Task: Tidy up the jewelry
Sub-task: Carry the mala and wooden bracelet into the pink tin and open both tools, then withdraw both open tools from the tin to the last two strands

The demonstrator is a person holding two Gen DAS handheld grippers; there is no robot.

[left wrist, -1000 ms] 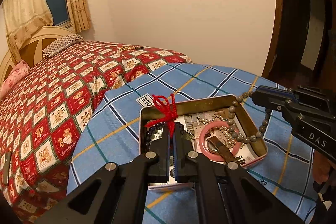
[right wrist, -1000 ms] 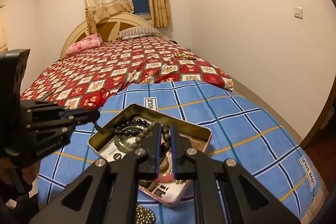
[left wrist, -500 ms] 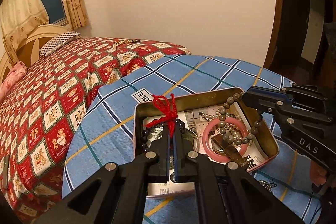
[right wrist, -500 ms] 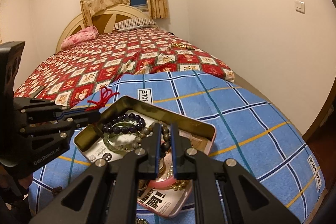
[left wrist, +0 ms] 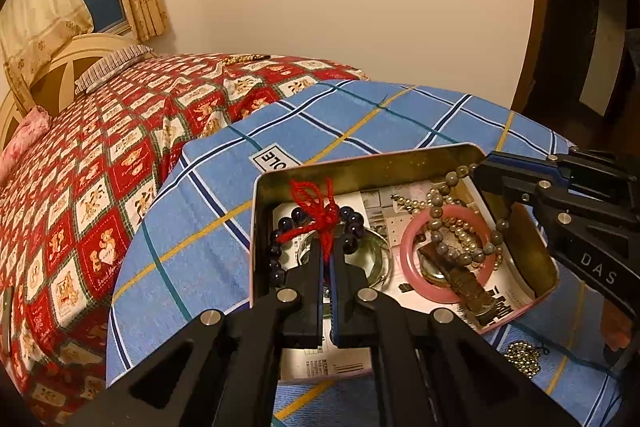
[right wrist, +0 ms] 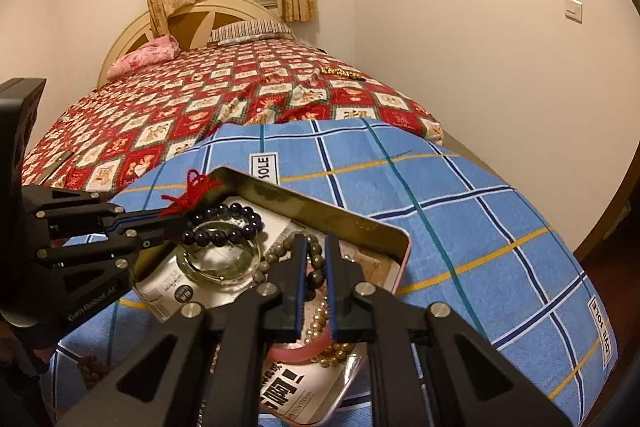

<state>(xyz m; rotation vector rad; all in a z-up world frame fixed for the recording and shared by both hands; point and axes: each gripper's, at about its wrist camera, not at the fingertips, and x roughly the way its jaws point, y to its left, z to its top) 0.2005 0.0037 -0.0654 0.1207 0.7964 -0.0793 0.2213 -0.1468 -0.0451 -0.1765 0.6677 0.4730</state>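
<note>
An open tin box (left wrist: 360,165) (right wrist: 312,205) sits on a blue checked cloth. My left gripper (left wrist: 328,247) (right wrist: 172,215) is shut on the red knotted cord (left wrist: 316,211) (right wrist: 192,195) of a dark bead bracelet (left wrist: 352,223) (right wrist: 228,223), low inside the tin's left half. My right gripper (right wrist: 316,247) (left wrist: 486,173) is shut on a grey-brown bead strand (left wrist: 460,239) (right wrist: 314,267) that hangs down into the tin's right half. The tin also holds a pink bangle (left wrist: 412,247), a green glass bangle (right wrist: 216,263), a pearl strand (left wrist: 416,203) and a brown watch strap (left wrist: 460,283).
Gold beads (left wrist: 524,359) lie on the blue cloth (left wrist: 360,119) near the tin's right front corner. Brown beads (right wrist: 92,367) lie on the cloth at the left in the right wrist view. A bed with a red patterned cover (right wrist: 200,107) lies behind, with a gold chain (right wrist: 340,71) on it.
Both grippers have lowered toward the tin. The dark bracelet and the grey bead strand have sunk down into the tin. Both grippers stay shut.
</note>
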